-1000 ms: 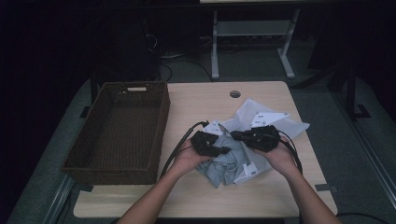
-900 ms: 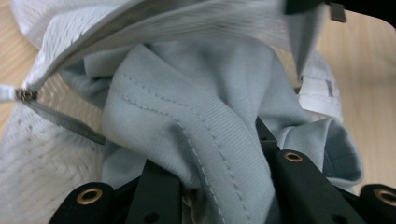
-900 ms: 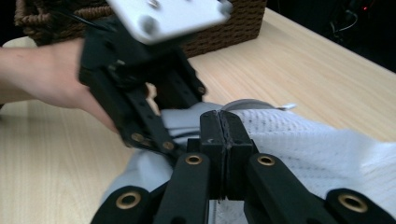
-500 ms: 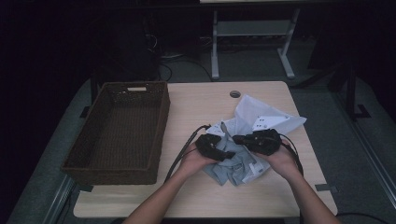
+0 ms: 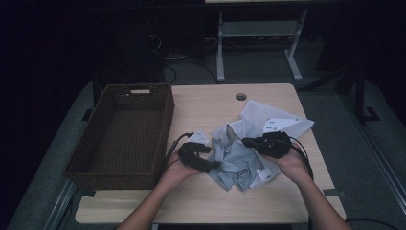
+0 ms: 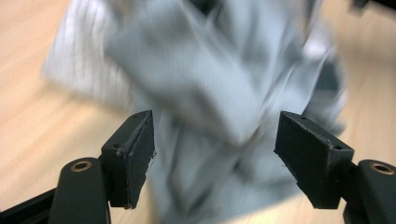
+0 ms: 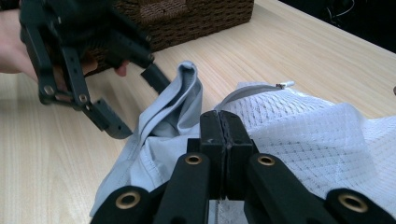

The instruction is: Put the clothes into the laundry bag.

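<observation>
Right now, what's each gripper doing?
Left gripper: open, jaws just opening, grey shirt between them, unpressed.
Right gripper: shut on white mesh bag.

Left gripper (image 5: 213, 164) fingers just opened wide — right gripper (image 5: 246, 142) fingers pressed together.

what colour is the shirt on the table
Pale grey-blue shirt; the colour shows best in the right gripper view.
</observation>
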A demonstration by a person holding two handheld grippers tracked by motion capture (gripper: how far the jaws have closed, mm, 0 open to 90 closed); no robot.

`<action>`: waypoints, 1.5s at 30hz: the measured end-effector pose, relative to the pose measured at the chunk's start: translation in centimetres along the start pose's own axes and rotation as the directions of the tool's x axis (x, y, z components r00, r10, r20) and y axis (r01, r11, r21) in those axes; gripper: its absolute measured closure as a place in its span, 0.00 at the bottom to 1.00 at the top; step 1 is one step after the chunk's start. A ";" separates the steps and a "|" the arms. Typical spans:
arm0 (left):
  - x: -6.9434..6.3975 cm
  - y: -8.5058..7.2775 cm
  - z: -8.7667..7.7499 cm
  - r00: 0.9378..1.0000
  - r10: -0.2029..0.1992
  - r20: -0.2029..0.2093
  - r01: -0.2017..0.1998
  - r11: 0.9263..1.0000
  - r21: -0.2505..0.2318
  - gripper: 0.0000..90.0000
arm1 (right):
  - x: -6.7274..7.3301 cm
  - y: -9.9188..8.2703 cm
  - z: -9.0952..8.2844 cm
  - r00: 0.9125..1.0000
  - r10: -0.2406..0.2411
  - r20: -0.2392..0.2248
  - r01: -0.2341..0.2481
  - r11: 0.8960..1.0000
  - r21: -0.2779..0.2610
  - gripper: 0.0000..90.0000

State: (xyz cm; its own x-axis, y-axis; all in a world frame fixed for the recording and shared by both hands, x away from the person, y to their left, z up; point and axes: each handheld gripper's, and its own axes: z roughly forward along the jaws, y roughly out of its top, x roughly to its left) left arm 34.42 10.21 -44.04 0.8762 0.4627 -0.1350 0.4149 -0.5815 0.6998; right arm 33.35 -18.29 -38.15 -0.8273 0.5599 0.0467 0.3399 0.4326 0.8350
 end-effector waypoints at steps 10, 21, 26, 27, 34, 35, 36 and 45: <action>0.6 -0.9 2.1 0.998 0.044 -0.048 -0.040 0.996 0.080 0.61 | -0.1 -0.1 0.2 1.000 -0.002 0.001 0.002 1.000 0.011 0.98; 0.3 0.3 -0.7 0.999 0.033 -0.002 -0.033 0.994 -0.100 0.94 | 0.0 -0.2 0.5 1.000 -0.006 -0.001 0.006 1.000 0.020 0.98; -0.6 1.5 -2.9 0.999 0.038 0.034 -0.030 0.976 -0.216 0.95 | 0.4 0.2 0.6 1.000 -0.017 -0.012 0.017 1.000 0.015 0.98; -0.9 1.8 -3.1 0.998 0.044 0.041 -0.034 0.972 -0.232 0.95 | 0.5 0.3 0.5 1.000 -0.021 -0.014 0.021 1.000 0.011 0.98; -2.6 4.0 -2.6 0.990 0.119 0.074 -0.098 0.965 -0.242 0.95 | 0.9 1.6 -0.5 0.999 -0.039 -0.006 0.039 0.999 -0.032 0.98; -2.7 4.3 -2.2 0.989 0.125 0.080 -0.104 0.968 -0.230 0.95 | 0.9 1.7 -0.6 0.999 -0.040 -0.005 0.040 0.999 -0.035 0.98; -2.8 4.5 -1.7 0.988 0.131 0.082 -0.110 0.969 -0.219 0.94 | 0.9 1.8 -0.7 0.999 -0.040 -0.004 0.040 0.998 -0.038 0.98; -1.6 6.5 2.1 0.993 0.115 0.017 -0.111 0.981 -0.162 0.94 | 1.4 1.9 -0.9 0.998 -0.050 -0.024 0.048 0.997 -0.055 0.98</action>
State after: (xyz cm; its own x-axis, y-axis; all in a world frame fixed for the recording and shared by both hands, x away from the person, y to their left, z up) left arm 36.26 4.31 -40.72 0.9221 0.3813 -0.0656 0.2700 -0.5129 0.8149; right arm 32.43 -17.35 -35.98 -0.8538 0.5203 0.0186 0.2745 0.4196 0.8652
